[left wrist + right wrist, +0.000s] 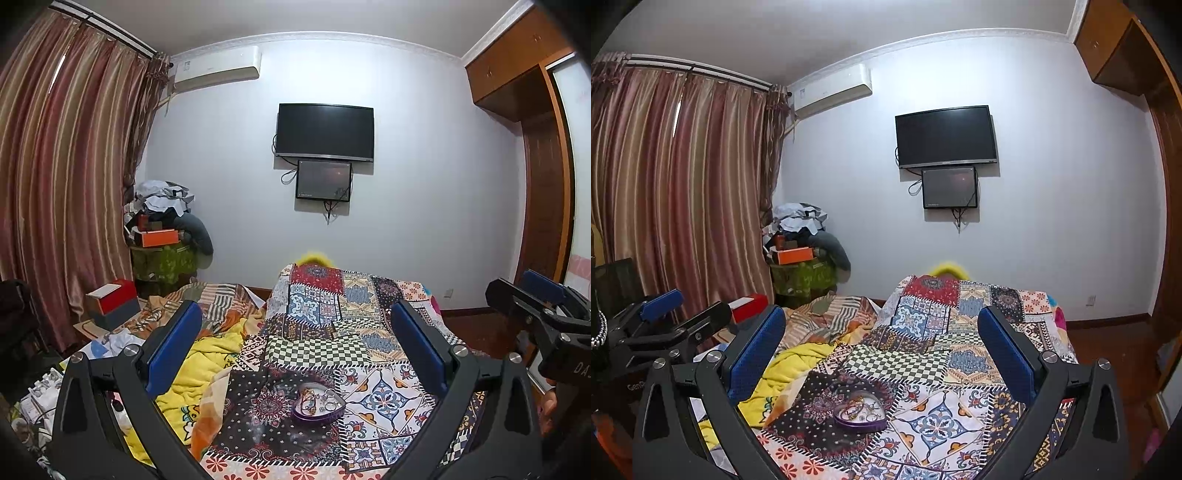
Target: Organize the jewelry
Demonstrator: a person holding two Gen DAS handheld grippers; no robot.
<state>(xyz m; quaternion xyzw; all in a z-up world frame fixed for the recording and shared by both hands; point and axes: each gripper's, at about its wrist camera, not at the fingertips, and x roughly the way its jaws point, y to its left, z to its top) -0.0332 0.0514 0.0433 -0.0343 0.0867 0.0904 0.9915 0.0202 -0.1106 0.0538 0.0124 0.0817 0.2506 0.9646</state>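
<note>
heart tin (318, 405) on quilt (373, 391) | between, below spread left fingers (173, 347)

— Open air between left claw (295, 347) and heart-shaped tin (318, 403) on the patchwork quilt (325, 306)?
— Yes, flat cloth all round the tin, nothing standing near.
— Left side?
— Crowded: bunched yellow blanket (207, 369), red box (112, 302) farther off.
— Right side?
— Right claw (882, 350) spread wide, bare floor (1108, 350) past the bed.
</note>
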